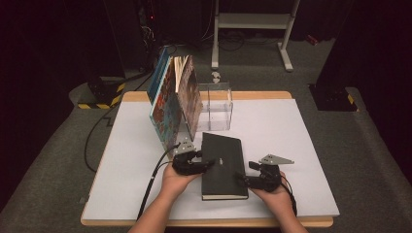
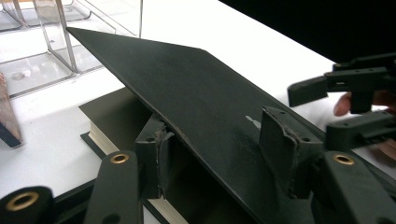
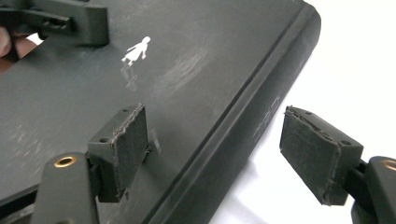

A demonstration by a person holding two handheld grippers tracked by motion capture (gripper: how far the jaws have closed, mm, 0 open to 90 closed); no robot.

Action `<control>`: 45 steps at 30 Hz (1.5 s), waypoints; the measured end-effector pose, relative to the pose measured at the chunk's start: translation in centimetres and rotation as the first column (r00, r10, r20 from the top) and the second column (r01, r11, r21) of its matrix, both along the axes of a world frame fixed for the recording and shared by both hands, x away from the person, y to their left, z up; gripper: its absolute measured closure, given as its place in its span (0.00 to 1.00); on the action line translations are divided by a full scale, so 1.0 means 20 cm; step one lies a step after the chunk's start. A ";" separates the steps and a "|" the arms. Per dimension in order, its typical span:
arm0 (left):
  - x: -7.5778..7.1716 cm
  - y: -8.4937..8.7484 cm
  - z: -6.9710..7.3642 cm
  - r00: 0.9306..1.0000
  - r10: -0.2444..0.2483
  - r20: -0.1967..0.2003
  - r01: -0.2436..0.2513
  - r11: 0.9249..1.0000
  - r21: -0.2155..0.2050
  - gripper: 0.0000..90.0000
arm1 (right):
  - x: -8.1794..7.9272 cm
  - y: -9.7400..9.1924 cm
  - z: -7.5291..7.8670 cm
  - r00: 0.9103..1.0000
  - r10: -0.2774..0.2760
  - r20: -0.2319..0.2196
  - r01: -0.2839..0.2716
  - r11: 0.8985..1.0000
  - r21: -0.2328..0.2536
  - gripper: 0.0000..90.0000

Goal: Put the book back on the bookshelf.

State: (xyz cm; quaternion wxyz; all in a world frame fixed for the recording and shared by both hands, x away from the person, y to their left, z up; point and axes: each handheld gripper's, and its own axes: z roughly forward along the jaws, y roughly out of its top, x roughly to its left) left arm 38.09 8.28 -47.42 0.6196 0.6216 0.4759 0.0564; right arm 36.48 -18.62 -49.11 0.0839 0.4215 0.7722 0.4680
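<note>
Care is needed here: the black hardcover book (image 1: 222, 166) lies flat on the white worktop (image 1: 301, 145). Its cover is lifted between the left tongs (image 2: 219, 140), not quite pinched. The right tongs (image 3: 224, 154) are spread across the spine. The cover should be raised slowly.

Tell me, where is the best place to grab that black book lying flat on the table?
Probably by its spine edge, from the right: the black book lies flat, and the right gripper already straddles that thick, stiff edge with open jaws. The left gripper has the thin front cover between its jaws, lifted clear of the pages.
</note>
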 end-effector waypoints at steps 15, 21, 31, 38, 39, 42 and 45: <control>0.00 0.01 0.00 1.000 -0.001 -0.018 0.000 1.000 -0.025 0.51 | 0.07 0.05 0.01 1.000 -0.003 0.009 0.003 1.000 0.005 0.26; 0.00 0.01 0.00 1.000 -0.007 -0.018 0.007 1.000 -0.014 0.50 | 0.06 0.05 0.01 1.000 -0.009 0.004 0.009 1.000 0.006 0.26; -0.01 0.02 0.00 1.000 -0.017 0.010 0.016 1.000 0.014 0.50 | 0.06 0.05 0.00 1.000 -0.004 0.010 0.004 1.000 0.011 0.26; -0.03 0.01 -0.01 0.996 -0.035 0.084 0.032 0.999 0.038 0.51 | 0.06 0.03 -0.01 1.000 -0.002 -0.009 0.002 1.000 0.027 0.26; -0.03 0.01 -0.01 0.995 -0.035 0.092 0.032 0.999 0.038 0.51 | 0.05 0.03 -0.01 1.000 -0.002 -0.008 0.003 1.000 0.029 0.26; -0.05 0.01 0.00 0.991 -0.043 0.130 0.038 0.998 0.042 0.51 | 0.05 0.03 -0.01 1.000 -0.004 -0.011 0.005 0.999 0.033 0.26; -0.07 0.00 0.01 0.986 -0.048 0.159 0.043 0.999 0.033 0.55 | 0.05 0.02 -0.01 1.000 -0.002 -0.012 0.003 0.999 0.044 0.26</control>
